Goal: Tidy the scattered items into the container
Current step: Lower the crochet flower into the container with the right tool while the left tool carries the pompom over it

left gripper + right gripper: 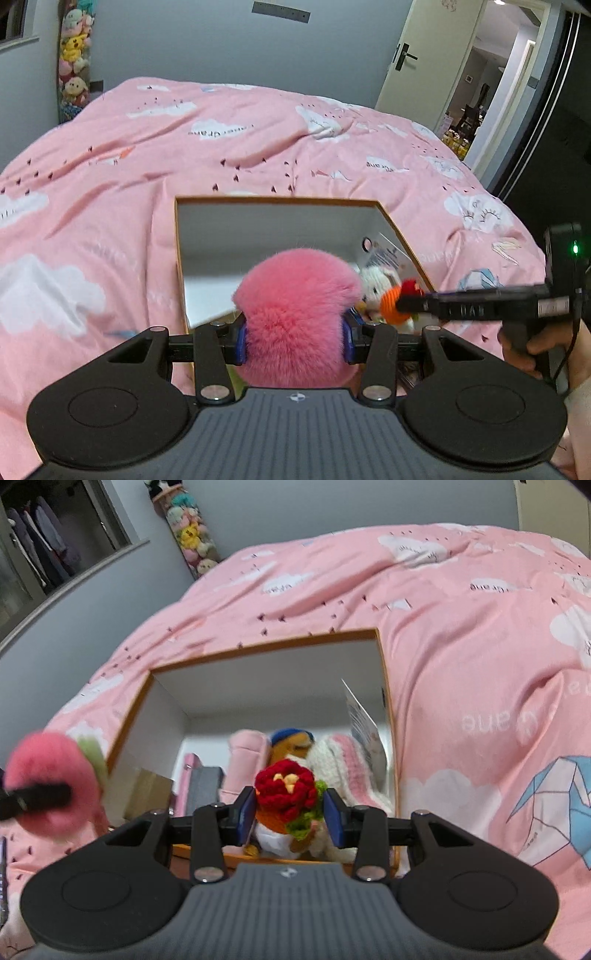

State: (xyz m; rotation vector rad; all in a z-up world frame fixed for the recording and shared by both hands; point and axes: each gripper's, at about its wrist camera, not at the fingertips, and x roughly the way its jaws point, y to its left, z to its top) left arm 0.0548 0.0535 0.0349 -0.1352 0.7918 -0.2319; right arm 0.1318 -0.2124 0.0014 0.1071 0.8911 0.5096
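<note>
Left gripper (pixel 294 338): clamped on a pink fluffy toy (pixel 295 317), blue pads pressed into its sides, held above the near edge of the box.
Right gripper (pixel 289 818): pinched on a crocheted toy with a red flower (pixel 286 786), raised over the box's near right part.
Box (pixel 266 648): open, orange-rimmed, white inside, sat on the pink bedspread (pixel 461 664).
Inside the box: white-and-pink knitted toy (pixel 343 760) at right, pink pouch (pixel 245 760) behind, card (pixel 364 720) against the right wall.
Far left: column of plush toys (pixel 74 59) by the wall.
</note>
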